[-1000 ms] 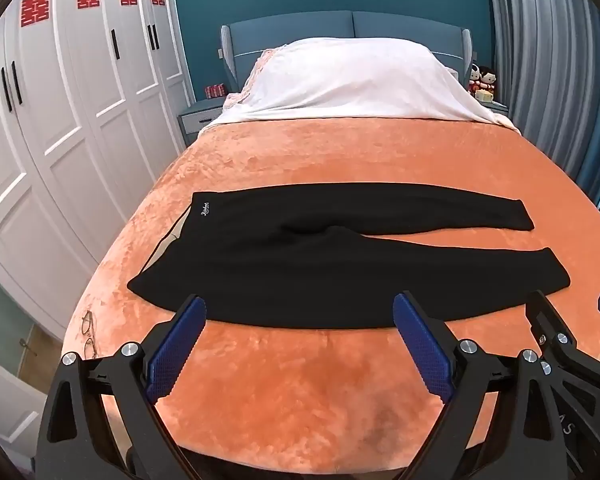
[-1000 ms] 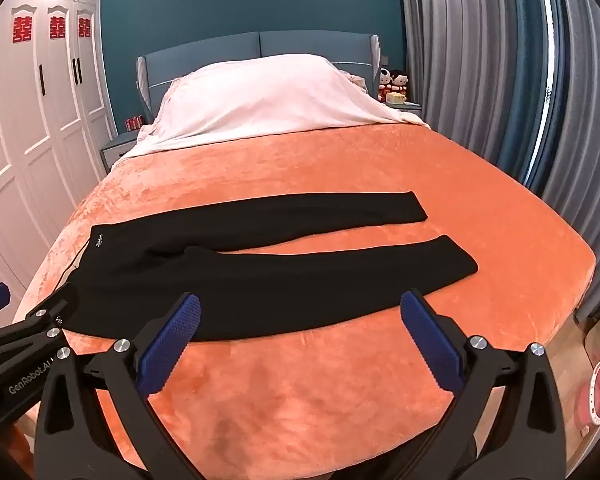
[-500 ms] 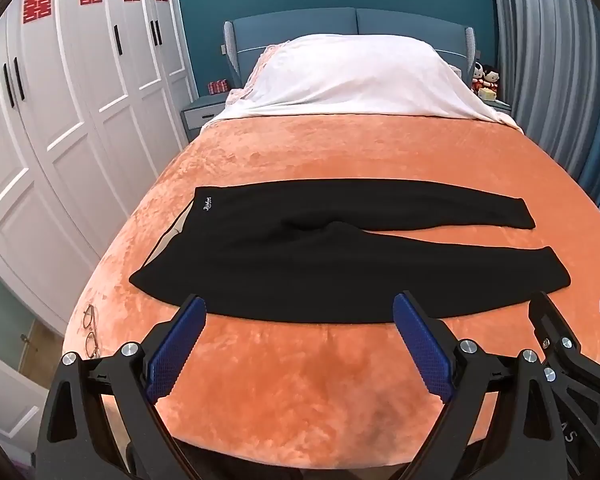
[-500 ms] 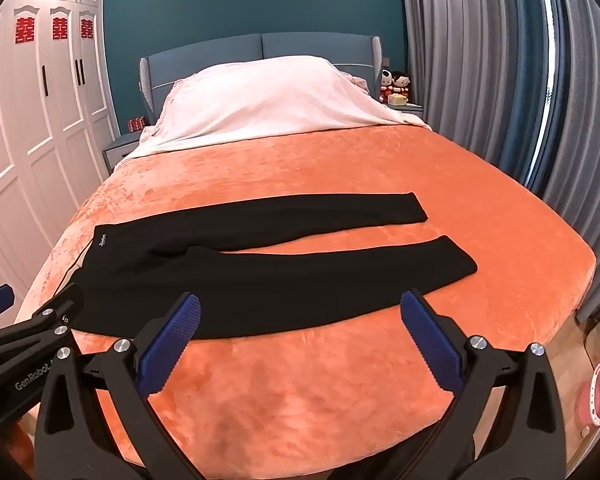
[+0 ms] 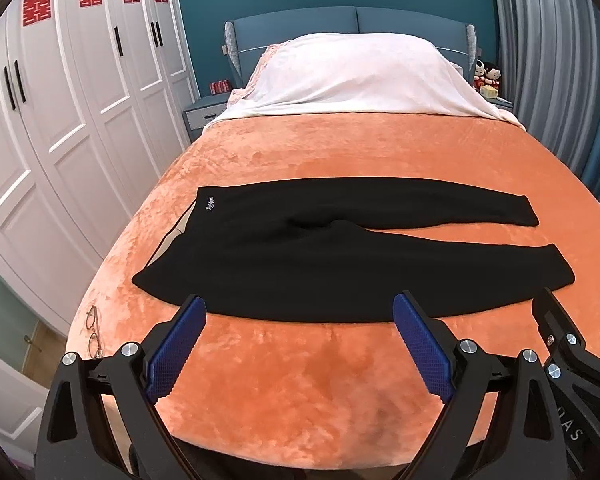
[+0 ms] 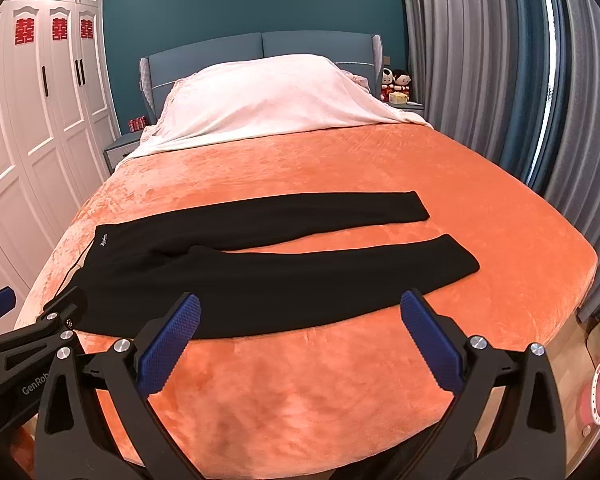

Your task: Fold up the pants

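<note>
— Between the blue pads of the left gripper [image 5: 300, 316], what do you see?
— Nothing gripped. Its jaws are spread wide, and the near edge of the black pants [image 5: 340, 256] shows through the gap, with orange blanket [image 5: 320, 380] below. The pad tips overlap that hem in the view; whether they touch the cloth I cannot tell

— And the right gripper [image 6: 300, 316]?
— Same story: jaws released, wide apart, holding nothing, framing the near leg of the pants [image 6: 280, 280]. Each camera catches the other tool at its edge, the right one at the left view's lower right [image 5: 572, 344], the left one at the right view's lower left [image 6: 32, 344]

— Where do the pants lie?
— Flat across the bed, unfolded. The waist is toward the wardrobe side, with a small white logo [image 5: 211, 203] at its far corner, and both legs run toward the curtain side, parted by a narrow wedge of blanket. The near leg is the wider band

— Farther out?
— A pair of glasses [image 5: 93, 332] sits on the blanket near the left corner, apart from the pants. A white cover [image 5: 360, 76] drapes the pillows against the blue headboard [image 5: 352, 20]. White wardrobe doors [image 5: 60, 120] with red paper cuts line the left, grey curtains [image 6: 480, 80] the right, and two dolls [image 6: 396, 80] stand on the nightstand
</note>
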Motion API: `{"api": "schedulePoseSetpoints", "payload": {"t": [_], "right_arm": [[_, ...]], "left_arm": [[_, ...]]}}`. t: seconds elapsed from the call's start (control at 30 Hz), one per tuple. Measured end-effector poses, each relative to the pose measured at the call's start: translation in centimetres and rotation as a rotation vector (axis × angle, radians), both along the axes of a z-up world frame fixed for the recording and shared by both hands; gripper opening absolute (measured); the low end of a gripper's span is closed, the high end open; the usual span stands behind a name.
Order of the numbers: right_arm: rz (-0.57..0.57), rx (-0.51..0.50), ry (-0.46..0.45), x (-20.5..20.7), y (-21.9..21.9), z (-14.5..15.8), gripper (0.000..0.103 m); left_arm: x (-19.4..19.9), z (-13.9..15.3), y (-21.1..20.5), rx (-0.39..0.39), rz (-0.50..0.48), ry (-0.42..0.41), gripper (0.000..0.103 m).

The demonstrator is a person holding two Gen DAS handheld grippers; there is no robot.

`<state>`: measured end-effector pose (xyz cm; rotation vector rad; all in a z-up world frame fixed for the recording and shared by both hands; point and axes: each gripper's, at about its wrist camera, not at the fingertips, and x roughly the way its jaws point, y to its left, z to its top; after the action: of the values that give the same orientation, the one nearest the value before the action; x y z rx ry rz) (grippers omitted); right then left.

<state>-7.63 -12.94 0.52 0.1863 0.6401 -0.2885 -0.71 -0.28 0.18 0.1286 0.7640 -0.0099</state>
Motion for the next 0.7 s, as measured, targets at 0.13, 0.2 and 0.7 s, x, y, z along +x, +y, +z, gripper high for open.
{"api": "schedulePoseSetpoints", "payload": {"t": [0.13, 0.2, 0.7], "right_arm": [[0.001, -0.002, 0.0, -0.01, 0.1, -0.08, 0.098], [-0.001, -0.002, 0.0, 0.01, 0.11, -0.06, 0.098], [0.0, 0.001, 0.004, -0.14, 0.35, -0.08, 0.098]], "left_arm": [[-0.03, 0.04, 0.02, -0.002, 0.0, 0.0, 0.092], [-0.03, 0.04, 0.02, -0.004, 0.0, 0.002, 0.092], [-0.06, -0.13, 0.11, -0.001, 0.001, 0.003, 0.092]]}}
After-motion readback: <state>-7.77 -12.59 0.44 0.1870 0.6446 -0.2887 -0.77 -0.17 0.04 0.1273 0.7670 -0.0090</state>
